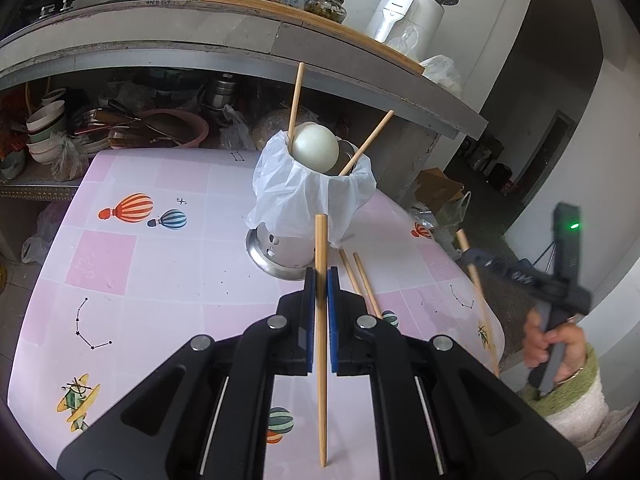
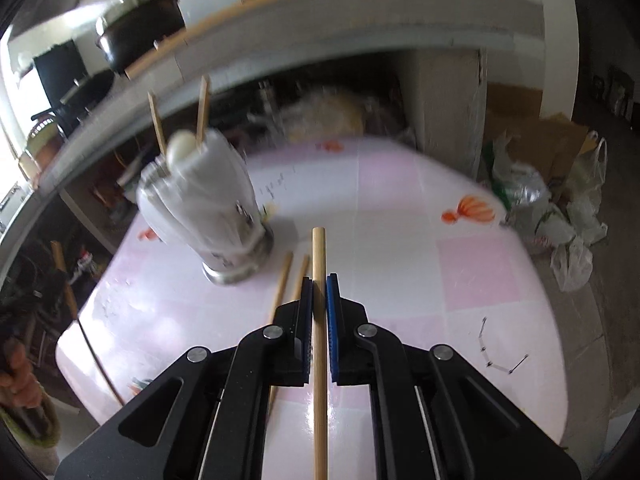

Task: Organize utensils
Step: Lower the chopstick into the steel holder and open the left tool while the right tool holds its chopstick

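My left gripper (image 1: 321,280) is shut on a wooden chopstick (image 1: 321,344) and holds it above the pink table. My right gripper (image 2: 319,286) is shut on another chopstick (image 2: 319,360); it also shows in the left wrist view (image 1: 476,258) at the table's right edge. A steel utensil holder (image 1: 280,250) lined with a white plastic bag (image 1: 316,196) stands mid-table and holds two chopsticks (image 1: 295,100) and a white ladle (image 1: 315,146). The holder shows blurred in the right wrist view (image 2: 208,208). Two loose chopsticks (image 1: 362,282) lie on the table beside the holder's base, also in the right wrist view (image 2: 286,276).
The pink patterned table (image 1: 160,248) stands before a concrete counter (image 1: 240,40) with bottles, pots and a white appliance (image 1: 404,12). Stacked bowls and pans (image 1: 120,128) fill the shelf under it. Plastic bags and cardboard (image 2: 560,208) lie on the floor to the right.
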Motion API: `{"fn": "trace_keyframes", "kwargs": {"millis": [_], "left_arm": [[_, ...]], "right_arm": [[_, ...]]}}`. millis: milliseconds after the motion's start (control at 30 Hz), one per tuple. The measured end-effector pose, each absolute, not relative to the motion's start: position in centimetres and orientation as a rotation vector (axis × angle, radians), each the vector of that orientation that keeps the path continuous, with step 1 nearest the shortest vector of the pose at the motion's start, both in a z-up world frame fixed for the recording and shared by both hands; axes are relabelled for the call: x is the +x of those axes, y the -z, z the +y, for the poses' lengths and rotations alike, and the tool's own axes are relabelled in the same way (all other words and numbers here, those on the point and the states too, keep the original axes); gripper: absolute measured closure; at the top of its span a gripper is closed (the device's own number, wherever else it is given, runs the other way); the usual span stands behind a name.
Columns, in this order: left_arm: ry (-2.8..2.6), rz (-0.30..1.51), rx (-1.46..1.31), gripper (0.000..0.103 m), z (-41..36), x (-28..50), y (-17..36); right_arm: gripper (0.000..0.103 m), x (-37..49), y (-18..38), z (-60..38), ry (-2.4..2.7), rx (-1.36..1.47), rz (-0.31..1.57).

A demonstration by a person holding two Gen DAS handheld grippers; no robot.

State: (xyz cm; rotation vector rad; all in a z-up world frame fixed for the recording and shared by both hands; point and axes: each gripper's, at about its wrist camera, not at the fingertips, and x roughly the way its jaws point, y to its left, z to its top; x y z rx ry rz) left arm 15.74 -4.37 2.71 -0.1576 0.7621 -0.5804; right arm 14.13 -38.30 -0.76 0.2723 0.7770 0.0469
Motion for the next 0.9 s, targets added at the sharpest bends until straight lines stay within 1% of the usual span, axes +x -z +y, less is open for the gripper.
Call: {"fn": "trace_keyframes", "kwargs": {"millis": [133, 300, 500, 733, 900], "left_arm": [[0.582, 0.749, -0.160, 0.098, -4.5, 15.7, -3.1], [0.587, 0.694, -0.168, 0.098, -4.4, 16.4, -5.3], [0.596, 0.570, -0.184, 0.098, -4.9, 18.5, -10.2], [0.597, 0.372, -0.218, 0.098, -6.0, 22.2, -17.7], [0.559, 0.325, -0.205, 0.098, -7.6, 25.6, -19.7]], "right_arm": [[0.096, 12.7, -3.3, -38.9, -0.090, 0.296, 0.667], [0.096, 11.8, -5.6, -38.5, -0.134, 0.310, 0.592], [0.096, 12.2, -4.9, -37.5, -0.178, 0.335, 0.607], [0.096, 12.5, -4.2, -37.7, -0.196, 0.360, 0.624], [0.096, 12.9, -3.5, -37.9, -0.193, 0.372, 0.637]]}}
